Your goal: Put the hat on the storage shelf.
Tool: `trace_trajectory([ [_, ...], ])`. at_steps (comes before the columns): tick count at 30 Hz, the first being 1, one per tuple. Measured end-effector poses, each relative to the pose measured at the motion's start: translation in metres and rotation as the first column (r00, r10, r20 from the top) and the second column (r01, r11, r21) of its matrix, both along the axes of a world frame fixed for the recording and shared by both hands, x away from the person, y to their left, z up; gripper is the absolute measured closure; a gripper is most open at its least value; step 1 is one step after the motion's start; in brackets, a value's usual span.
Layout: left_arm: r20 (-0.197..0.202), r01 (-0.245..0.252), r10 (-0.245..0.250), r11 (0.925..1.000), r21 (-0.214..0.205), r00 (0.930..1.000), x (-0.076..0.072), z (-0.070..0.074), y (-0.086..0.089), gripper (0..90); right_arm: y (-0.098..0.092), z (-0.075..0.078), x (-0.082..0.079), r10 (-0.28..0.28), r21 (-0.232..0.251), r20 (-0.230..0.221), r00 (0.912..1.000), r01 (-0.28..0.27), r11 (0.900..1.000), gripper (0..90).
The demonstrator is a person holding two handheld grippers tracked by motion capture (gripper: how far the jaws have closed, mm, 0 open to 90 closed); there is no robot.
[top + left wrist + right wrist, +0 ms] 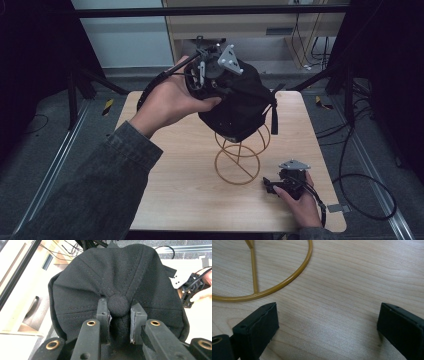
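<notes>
Black unlabelled cap (pixel 117 282) pinched at its button by left gripper (pixel 119 315) fingers; right gripper (pixel 327 327) open.

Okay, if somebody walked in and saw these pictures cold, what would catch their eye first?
Probably the black cap at the table's middle, over the gold wire stand, with the left tongs pinching the button on its crown. Next, the right tongs resting open near the stand's ring base at the near right of the wooden table.
</notes>
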State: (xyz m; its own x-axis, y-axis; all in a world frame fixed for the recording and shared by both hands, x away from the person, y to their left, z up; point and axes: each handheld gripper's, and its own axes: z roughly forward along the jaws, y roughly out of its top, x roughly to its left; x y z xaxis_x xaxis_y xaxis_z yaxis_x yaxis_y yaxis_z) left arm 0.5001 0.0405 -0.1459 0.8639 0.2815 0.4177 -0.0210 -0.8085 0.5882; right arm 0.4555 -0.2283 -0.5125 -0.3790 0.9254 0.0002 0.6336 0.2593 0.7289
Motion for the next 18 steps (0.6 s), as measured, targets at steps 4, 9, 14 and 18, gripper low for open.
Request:
trace_trajectory([
  [4,-0.002,0.002,-0.002,1.0000,0.005,1.0000,0.002,-0.002,-0.004,74.2,0.000,0.000,0.000,0.002,0.000,0.000,1.0000,-0.002,1.0000,3.8],
  [9,-0.004,0.000,0.000,1.0000,0.010,1.0000,0.004,-0.005,-0.008,74.2,0.000,0.000,0.000,0.002,0.000,0.000,1.0000,-0.002,1.0000,3.8],
  [14,-0.013,0.003,-0.003,0.9998,0.019,0.9999,0.005,-0.010,-0.014,74.2,0.000,0.000,0.000,0.002,0.000,0.001,1.0000,-0.002,1.0000,3.8],
  [18,-0.023,0.015,-0.014,0.9996,0.025,0.9996,0.005,-0.015,-0.020,74.2,-0.001,0.000,0.001,0.009,-0.008,0.008,0.9999,-0.009,0.9999,3.8],
])
